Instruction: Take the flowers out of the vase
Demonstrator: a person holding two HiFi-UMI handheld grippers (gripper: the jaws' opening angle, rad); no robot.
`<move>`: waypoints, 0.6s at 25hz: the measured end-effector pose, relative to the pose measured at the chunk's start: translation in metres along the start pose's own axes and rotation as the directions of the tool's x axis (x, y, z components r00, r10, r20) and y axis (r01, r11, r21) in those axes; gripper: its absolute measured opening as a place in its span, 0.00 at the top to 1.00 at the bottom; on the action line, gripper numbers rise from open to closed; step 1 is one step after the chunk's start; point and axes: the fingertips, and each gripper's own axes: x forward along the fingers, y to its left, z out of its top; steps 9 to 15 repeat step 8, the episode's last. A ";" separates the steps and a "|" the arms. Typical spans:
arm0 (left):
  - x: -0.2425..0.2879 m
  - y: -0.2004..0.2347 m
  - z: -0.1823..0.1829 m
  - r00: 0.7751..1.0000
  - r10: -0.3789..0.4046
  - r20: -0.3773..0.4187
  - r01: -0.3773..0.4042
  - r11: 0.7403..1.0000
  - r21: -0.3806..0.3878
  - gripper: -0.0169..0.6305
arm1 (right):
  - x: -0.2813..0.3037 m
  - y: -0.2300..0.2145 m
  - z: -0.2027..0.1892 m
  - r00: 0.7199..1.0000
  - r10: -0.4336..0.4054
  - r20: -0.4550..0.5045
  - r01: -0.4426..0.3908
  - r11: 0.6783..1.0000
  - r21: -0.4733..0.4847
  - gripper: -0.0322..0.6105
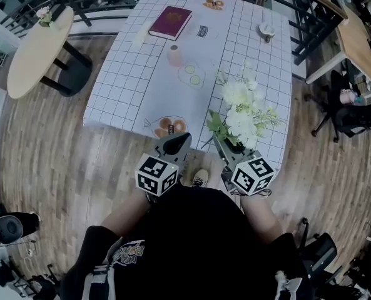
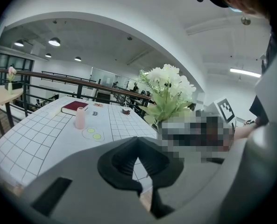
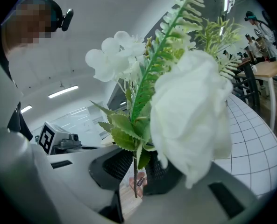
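Right gripper (image 3: pixel 136 169) clamps flowers (image 1: pixel 241 112) by seemingly 1 stem, above table (image 1: pixel 126 86) edge. Left gripper (image 2: pixel 138 147) closed, empty.

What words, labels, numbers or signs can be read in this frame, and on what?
No text here reads clearly.
Dark label beside a stem of the flowers: too small to read.
Dark patch on the tablecloth: blurred.
Print on the person's black shirt: blurred.
Red book: no legible title.
Marker cubes: square patterns, no letters.
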 end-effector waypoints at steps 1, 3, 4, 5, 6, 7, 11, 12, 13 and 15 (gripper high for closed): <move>0.001 -0.001 0.001 1.000 -0.002 0.000 0.002 1.000 0.000 0.96 | 0.000 -0.001 0.000 1.000 -0.001 -0.001 0.001 1.000 0.001 0.84; 0.002 -0.002 0.001 1.000 -0.004 0.001 0.004 1.000 -0.002 0.96 | -0.002 -0.002 0.000 1.000 -0.003 -0.001 0.003 1.000 0.003 0.84; 0.003 -0.003 0.001 1.000 -0.006 0.000 0.006 1.000 -0.003 0.96 | -0.002 -0.002 0.000 1.000 -0.004 0.000 0.004 1.000 0.003 0.84; 0.003 -0.003 0.001 1.000 -0.007 -0.001 0.007 1.000 -0.004 0.96 | -0.002 -0.003 0.000 1.000 -0.005 0.000 0.005 1.000 0.003 0.84; 0.004 -0.003 0.001 1.000 -0.007 -0.001 0.007 1.000 -0.004 0.96 | -0.003 -0.003 0.000 1.000 -0.006 0.001 0.006 1.000 0.002 0.84; 0.004 -0.004 0.000 1.000 -0.008 -0.002 0.008 1.000 -0.005 0.96 | -0.003 -0.003 0.001 1.000 -0.007 0.002 0.007 1.000 0.001 0.84; 0.004 -0.004 0.000 1.000 -0.009 -0.003 0.009 1.000 -0.005 0.96 | -0.003 -0.003 0.000 1.000 -0.008 0.003 0.008 1.000 0.001 0.84; 0.004 -0.004 0.000 1.000 -0.009 -0.003 0.009 1.000 -0.005 0.96 | -0.003 -0.003 0.000 1.000 -0.008 0.003 0.008 1.000 0.001 0.84; 0.004 -0.004 0.000 1.000 -0.009 -0.003 0.009 1.000 -0.005 0.96 | -0.003 -0.003 0.000 1.000 -0.008 0.003 0.008 1.000 0.001 0.84; 0.004 -0.004 0.000 1.000 -0.009 -0.003 0.009 1.000 -0.005 0.96 | -0.003 -0.003 0.000 1.000 -0.008 0.003 0.008 1.000 0.001 0.84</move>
